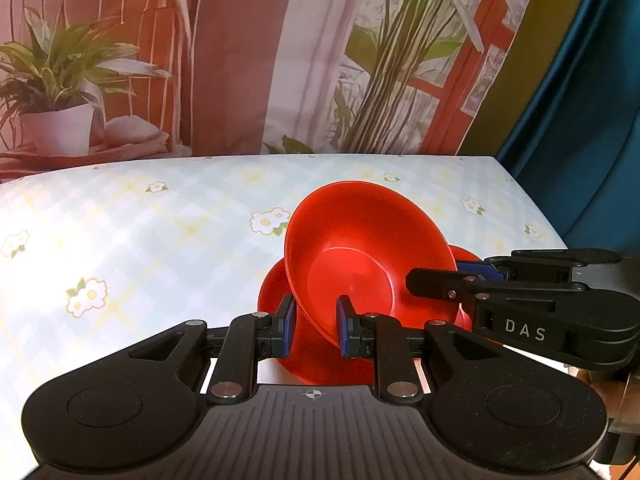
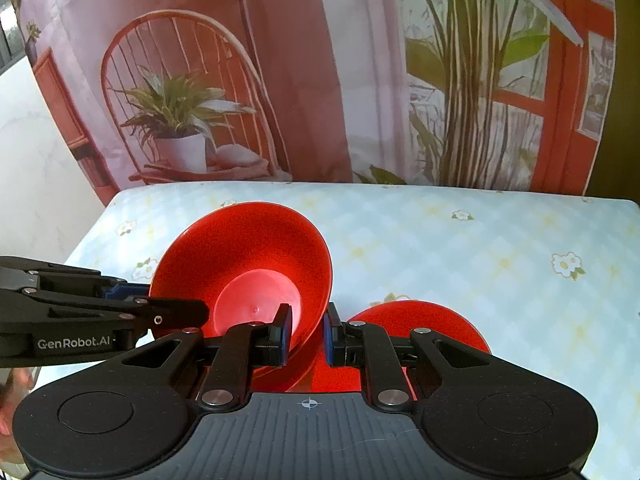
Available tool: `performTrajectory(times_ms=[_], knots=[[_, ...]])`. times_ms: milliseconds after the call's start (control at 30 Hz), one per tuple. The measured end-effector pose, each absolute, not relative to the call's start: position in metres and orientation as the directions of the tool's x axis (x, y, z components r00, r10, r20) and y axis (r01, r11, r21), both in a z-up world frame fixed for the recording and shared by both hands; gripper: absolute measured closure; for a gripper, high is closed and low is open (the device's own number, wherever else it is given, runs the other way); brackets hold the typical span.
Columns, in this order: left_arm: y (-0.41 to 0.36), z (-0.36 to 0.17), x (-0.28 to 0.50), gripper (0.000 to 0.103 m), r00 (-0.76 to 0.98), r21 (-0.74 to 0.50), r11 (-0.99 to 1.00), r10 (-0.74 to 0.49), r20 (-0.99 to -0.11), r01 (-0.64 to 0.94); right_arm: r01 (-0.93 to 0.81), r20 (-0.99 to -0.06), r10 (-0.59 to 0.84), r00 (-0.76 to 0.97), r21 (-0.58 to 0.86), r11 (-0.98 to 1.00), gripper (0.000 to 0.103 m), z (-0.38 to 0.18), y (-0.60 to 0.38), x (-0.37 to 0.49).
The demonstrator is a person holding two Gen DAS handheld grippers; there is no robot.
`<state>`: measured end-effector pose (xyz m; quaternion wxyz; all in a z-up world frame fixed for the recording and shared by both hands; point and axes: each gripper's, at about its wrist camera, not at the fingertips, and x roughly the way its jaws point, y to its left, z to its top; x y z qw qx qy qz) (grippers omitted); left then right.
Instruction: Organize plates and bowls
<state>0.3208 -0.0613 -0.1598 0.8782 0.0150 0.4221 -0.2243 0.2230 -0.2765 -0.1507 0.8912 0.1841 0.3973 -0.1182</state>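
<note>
Left gripper (image 1: 316, 330): I have it clamped on the bowl (image 1: 360, 252) rim, one finger inside, one outside.
Right gripper (image 2: 306, 332): closed on the same rim from the opposite side.
Bowl: tilted, lifted off the table (image 2: 480, 232), mouth toward the cameras.
Plate (image 2: 420, 320): flat on the table directly below and behind the bowl.
Key relation: I judge the bowl goes straight down onto it.

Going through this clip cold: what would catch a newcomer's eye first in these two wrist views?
The glossy red plastic bowl, tilted steeply with its inside facing the cameras at mid-table, held at its rim by both the left gripper and right gripper. Beneath and beside it lies a flat red plate on the pale blue checked flower-print tablecloth. Behind hangs a bright backdrop printed with an orange chair and plants.
</note>
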Motion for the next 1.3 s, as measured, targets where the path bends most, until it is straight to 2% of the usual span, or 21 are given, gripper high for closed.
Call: performTrajectory(times_ms=[933, 1300], knots=[[-0.059, -0.176, 0.324, 0.081, 0.514, -0.147, 0.905, -0.353, -0.782, 0.399, 0.341, -0.783, -0.048, 0.62, 0.213, 0.916, 0.088, -0.167, -0.265, 0.234], [-0.059, -0.175, 0.321, 0.081, 0.524, -0.123, 0.904, -0.343, -0.779, 0.408, 0.337, -0.787, -0.056, 0.614, 0.198, 0.92, 0.083, -0.169, -0.265, 0.23]])
